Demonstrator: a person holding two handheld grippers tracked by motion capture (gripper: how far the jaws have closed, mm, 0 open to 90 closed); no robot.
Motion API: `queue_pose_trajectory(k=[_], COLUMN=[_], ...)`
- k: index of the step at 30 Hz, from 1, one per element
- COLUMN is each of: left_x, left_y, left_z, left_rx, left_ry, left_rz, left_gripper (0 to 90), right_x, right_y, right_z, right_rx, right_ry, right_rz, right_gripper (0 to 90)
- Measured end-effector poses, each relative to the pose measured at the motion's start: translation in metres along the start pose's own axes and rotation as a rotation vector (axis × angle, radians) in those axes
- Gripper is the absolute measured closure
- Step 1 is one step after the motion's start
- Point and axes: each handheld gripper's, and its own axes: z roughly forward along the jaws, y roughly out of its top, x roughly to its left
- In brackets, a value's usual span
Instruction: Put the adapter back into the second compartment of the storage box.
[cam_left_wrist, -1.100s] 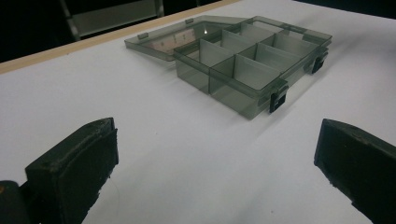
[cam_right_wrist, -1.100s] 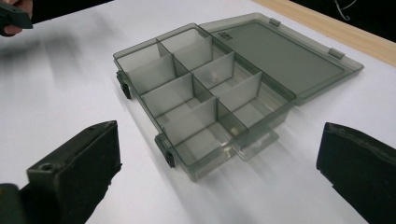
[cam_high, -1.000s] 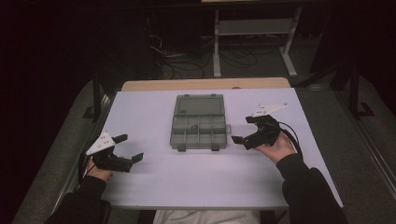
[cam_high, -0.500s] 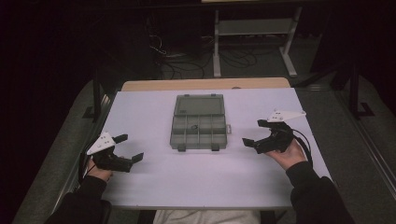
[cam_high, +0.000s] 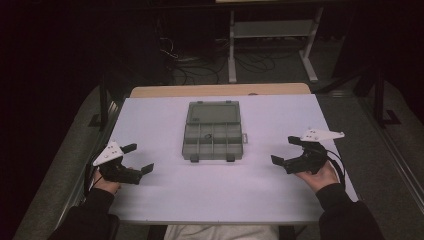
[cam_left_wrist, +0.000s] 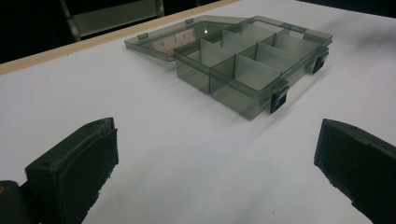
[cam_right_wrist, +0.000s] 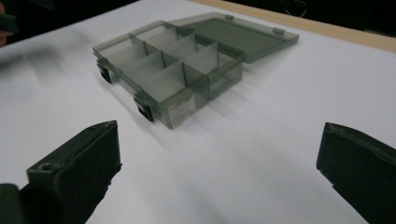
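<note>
Both grippers wide apart, empty

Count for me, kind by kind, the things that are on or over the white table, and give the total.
Compartment box, grey see-through, lid open flat: 1
Small dark thing inside the box, too small to tell what: 1
Hand-held claws, both open: 2, the left claw and the right claw
Total: 4

Box mid-table, a gripper on each side.
The box lies on the table, lid behind it; left gripper near-left, right gripper near-right, both well apart from it.
</note>
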Motion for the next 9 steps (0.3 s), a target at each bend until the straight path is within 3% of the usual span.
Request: queue_pose_trajectory(k=[4, 9], left_x=[0.0, 0.0], left_y=[0.0, 0.001], left_z=[0.0, 0.0], left_rx=[-0.001, -0.002], left_ry=[-0.001, -0.001], left_rz=[-0.001, -0.001], left_gripper=[0.0, 0.0], right_x=[0.002, 0.002], right_y=[-0.01, -0.015], right_z=[-0.008, -0.013], right_rx=[-0.01, -0.028], right_ry=[-0.035, -0.045], right_rz=[-0.004, 0.008], right_gripper=[0.0, 0.0])
